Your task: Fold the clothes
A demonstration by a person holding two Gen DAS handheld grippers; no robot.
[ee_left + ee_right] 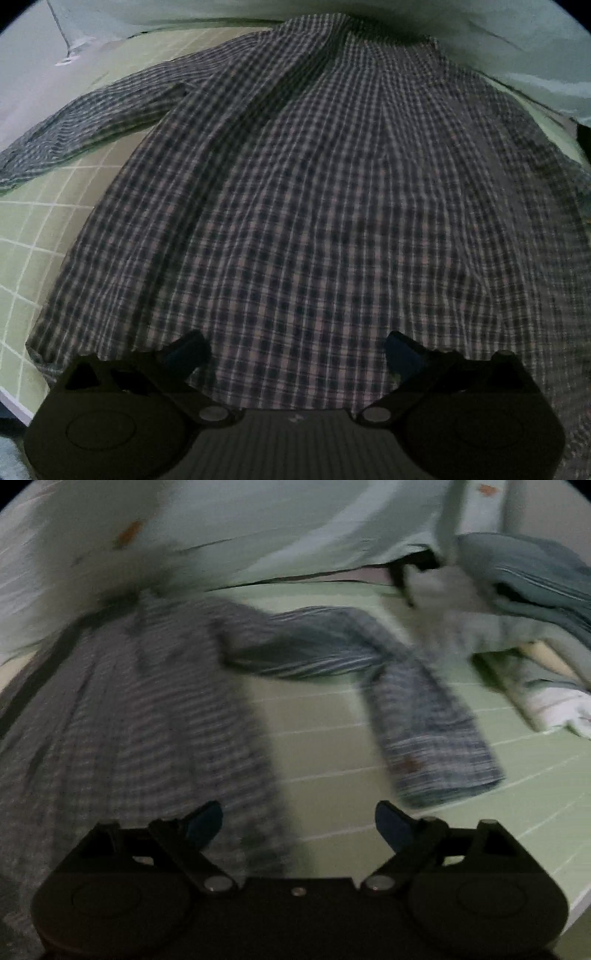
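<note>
My shirt (314,192) is navy-and-white check; the mat (369,738) pale green, white-gridded. My fingertips (188,350) are blue.

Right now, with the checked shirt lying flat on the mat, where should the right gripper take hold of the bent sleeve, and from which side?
Probably at the cuff, the sleeve's free end, which lies alone on the green mat. The open right gripper sits just before it, so come from the near side, fingers low. The sleeve bends at the elbow, so lifting the cuff lets it fold over the shirt body.

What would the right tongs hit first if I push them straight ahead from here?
Probably the checked shirt: its side edge lies just ahead of the open right tongs, with bare green mat beside it. The view is blurred, so depth is unclear.
</note>
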